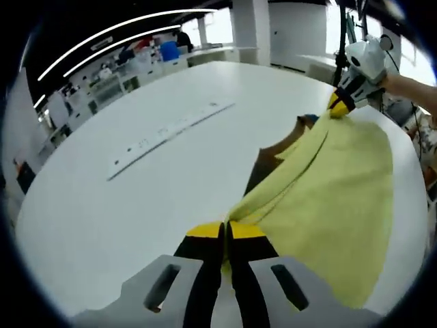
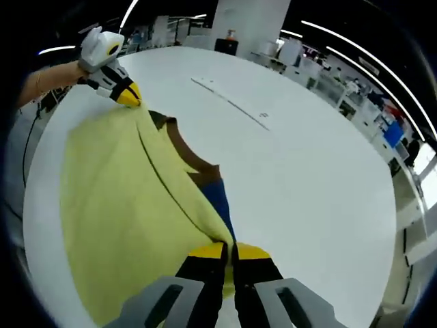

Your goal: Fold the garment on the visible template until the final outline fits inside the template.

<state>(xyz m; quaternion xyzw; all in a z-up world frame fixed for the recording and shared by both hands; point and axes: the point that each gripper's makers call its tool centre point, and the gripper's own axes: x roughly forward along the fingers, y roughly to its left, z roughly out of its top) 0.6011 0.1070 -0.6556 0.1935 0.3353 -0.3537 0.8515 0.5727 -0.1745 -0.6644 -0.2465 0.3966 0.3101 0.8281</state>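
Mid-fold, judging by the doubled yellow garment (image 1: 334,198) lying on the white table (image 1: 136,205), over a brown template (image 2: 188,154) and a blue piece (image 2: 220,198) peeking out along its edge. Wide bare room beyond that edge; table rim close behind. Left tool (image 1: 226,236) and right tool (image 2: 229,254) each clenched on a garment corner.

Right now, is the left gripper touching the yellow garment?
Touching. In the left gripper view, the left gripper has its jaws closed on an edge of the yellow garment.

One yellow garment (image 1: 334,191), two tongs (image 1: 226,236) (image 2: 231,254), one white table (image 1: 136,205), and seemingly one long white strip (image 1: 171,133).
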